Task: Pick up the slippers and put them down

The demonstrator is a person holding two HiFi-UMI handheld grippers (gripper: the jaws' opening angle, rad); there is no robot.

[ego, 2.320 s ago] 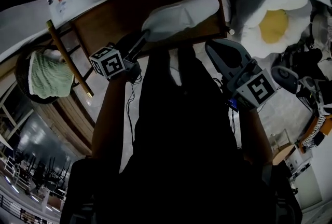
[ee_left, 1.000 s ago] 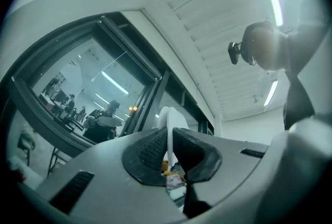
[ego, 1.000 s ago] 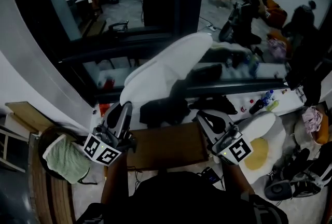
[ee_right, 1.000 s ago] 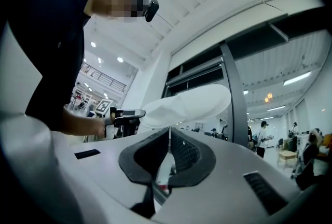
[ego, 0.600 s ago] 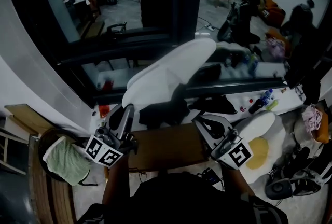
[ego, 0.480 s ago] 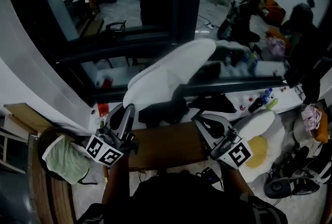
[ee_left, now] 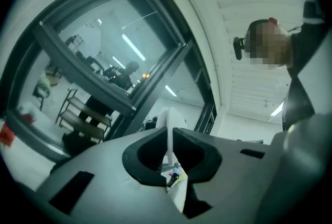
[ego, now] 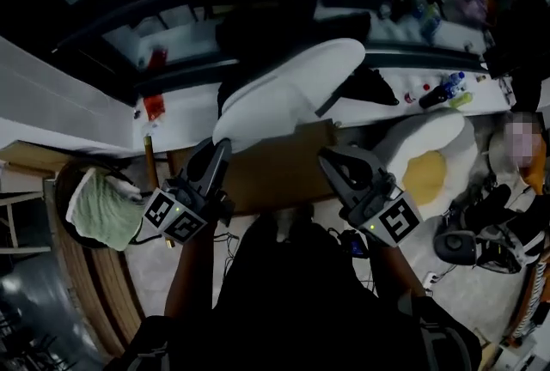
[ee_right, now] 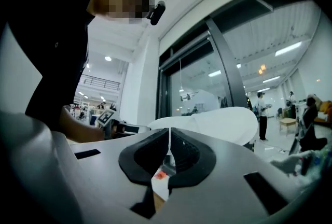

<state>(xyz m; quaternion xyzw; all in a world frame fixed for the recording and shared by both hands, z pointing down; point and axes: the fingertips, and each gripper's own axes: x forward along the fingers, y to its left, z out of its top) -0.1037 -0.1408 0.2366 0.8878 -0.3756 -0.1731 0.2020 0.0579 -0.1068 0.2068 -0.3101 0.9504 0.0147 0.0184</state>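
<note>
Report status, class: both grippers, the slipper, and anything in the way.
Left gripper shut on slipper, held in the air over table. Right gripper shut, empty. Nothing seen between slipper and table.

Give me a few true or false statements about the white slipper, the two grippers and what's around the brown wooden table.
1. The left gripper is clamped on the white fabric slipper. True.
2. The right gripper holds the slipper too. False: its jaws are together with nothing between them.
3. A white fried-egg-shaped cushion lies on the right gripper's side. True.
4. The green cloth lies on the brown wooden table. False: it sits in a dark round basket beside it.
</note>
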